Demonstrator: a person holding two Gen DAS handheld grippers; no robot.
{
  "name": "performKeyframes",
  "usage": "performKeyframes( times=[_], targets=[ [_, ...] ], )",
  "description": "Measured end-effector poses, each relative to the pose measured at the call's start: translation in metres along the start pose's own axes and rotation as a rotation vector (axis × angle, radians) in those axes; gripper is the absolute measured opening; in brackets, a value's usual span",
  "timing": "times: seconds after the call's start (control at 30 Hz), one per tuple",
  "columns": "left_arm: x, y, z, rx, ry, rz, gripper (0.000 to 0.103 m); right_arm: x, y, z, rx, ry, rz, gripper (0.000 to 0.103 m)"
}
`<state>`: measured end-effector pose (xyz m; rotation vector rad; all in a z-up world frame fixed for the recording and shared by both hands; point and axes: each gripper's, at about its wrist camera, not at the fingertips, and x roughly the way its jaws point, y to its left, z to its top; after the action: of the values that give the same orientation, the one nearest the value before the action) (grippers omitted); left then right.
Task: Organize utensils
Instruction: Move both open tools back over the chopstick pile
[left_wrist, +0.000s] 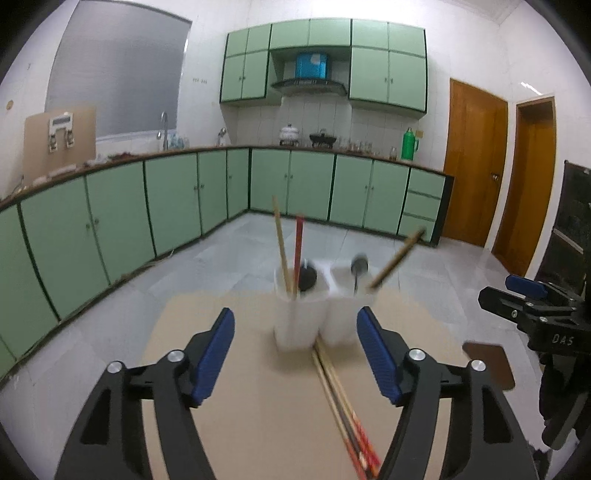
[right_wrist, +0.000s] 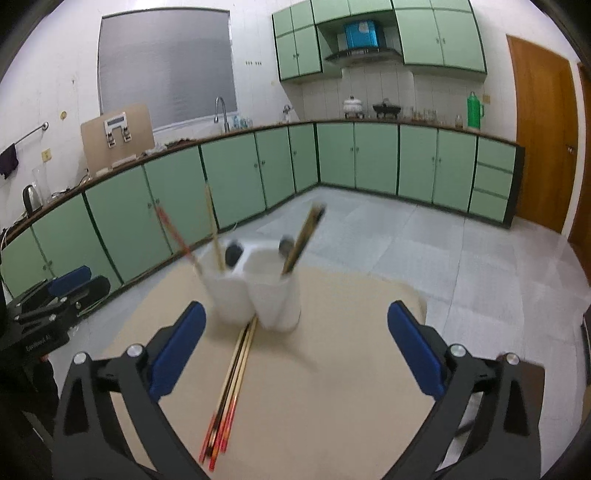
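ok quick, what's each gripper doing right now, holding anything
Left gripper: open, holding nothing; chopsticks lie on the table below it.
Right gripper: open, holding nothing, above the table in front of the cups.

I see a matt, cardboard-like tan tabletop (left_wrist: 236, 424). The white holder (right_wrist: 258, 299) looks like smooth matt plastic. The loose chopsticks (right_wrist: 232, 384) look like pale wood and glossy red lacquer. My left gripper (left_wrist: 295, 354) has ribbed blue pads (left_wrist: 212, 360) on black matt arms with shiny metal bolts.
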<state>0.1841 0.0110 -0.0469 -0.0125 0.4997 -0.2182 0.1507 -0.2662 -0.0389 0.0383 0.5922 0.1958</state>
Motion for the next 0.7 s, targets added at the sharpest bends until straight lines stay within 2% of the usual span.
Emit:
performKeyframes(
  times=[0.17, 0.5, 0.53, 0.63, 0.7],
  targets=[
    [-0.001, 0.0, -0.053, 0.016, 0.097, 0.017, 0.069, 0.005, 0.018, -0.046, -0.009, 0.096, 0.015, 0.097],
    [0.011, 0.02, -0.127, 0.028, 0.283, 0.07, 0.069, 0.035, 0.052, -0.133, -0.029, 0.269, 0.008, 0.096],
    [0.011, 0.021, -0.131, 0.024, 0.292, 0.074, 0.069, 0.038, 0.052, -0.136, -0.033, 0.279, 0.007, 0.092],
    [0.012, 0.029, -0.139, 0.017, 0.313, 0.083, 0.069, 0.049, 0.055, -0.146, -0.034, 0.341, 0.017, 0.066],
    [0.011, 0.032, -0.143, 0.014, 0.323, 0.086, 0.069, 0.054, 0.057, -0.151, -0.021, 0.369, 0.027, 0.061]
  ],
)
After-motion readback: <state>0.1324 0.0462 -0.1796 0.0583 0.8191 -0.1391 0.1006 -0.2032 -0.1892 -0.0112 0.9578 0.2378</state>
